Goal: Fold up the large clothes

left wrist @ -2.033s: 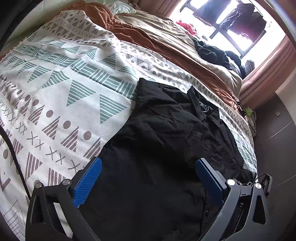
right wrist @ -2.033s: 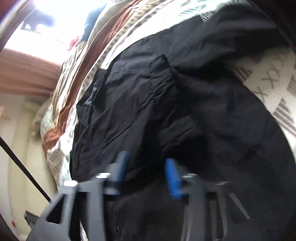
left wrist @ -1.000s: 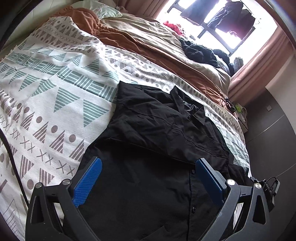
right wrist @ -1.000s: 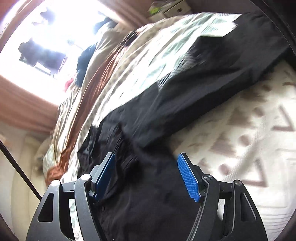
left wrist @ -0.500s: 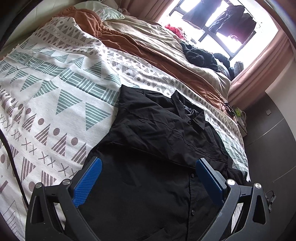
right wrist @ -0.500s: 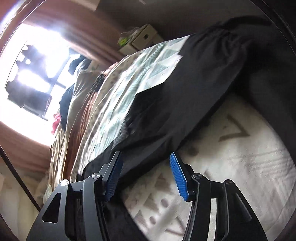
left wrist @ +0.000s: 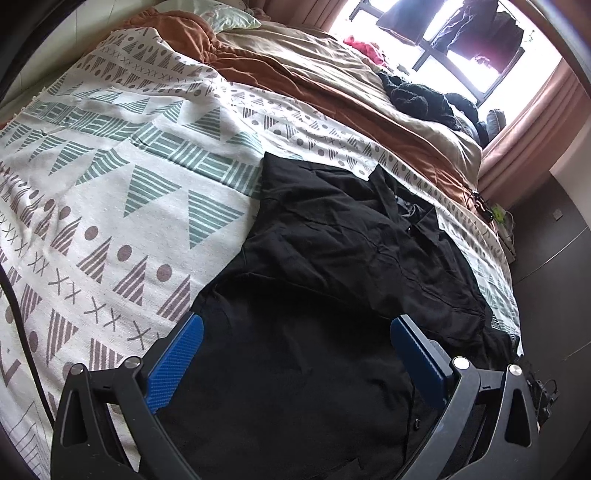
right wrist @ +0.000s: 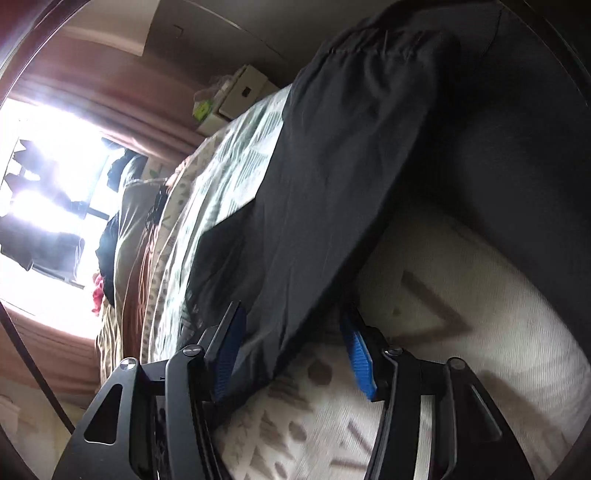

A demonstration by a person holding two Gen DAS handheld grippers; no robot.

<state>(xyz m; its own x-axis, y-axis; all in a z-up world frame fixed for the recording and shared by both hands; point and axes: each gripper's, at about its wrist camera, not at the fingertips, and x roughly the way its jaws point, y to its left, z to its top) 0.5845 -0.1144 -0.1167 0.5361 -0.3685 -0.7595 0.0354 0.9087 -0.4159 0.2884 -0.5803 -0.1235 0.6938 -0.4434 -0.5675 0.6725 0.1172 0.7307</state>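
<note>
A black button-up shirt (left wrist: 332,258) lies on the patterned white bed cover (left wrist: 129,166), one side folded over its body and the collar pointing to the far right. My left gripper (left wrist: 295,325) hovers open and wide over the shirt's lower part, nothing between its pads. In the right wrist view a black sleeve (right wrist: 332,184) runs diagonally along the bed's edge. My right gripper (right wrist: 291,317) straddles its near end with the jaws closing. The cloth lies against the left pad (right wrist: 229,350), while the right pad (right wrist: 356,354) still stands off it.
A brown and beige duvet (left wrist: 295,85) covers the far half of the bed, with a heap of dark clothes (left wrist: 421,96) on it. Garments hang at the bright window (left wrist: 461,29). A bedside box (right wrist: 243,92) and dark floor (left wrist: 554,295) lie beyond the bed's right edge.
My right gripper swung and rolled from over the shirt body to the sleeve at the bed's edge, sinking, and its jaws narrowed around the cloth. The left gripper barely moved.
</note>
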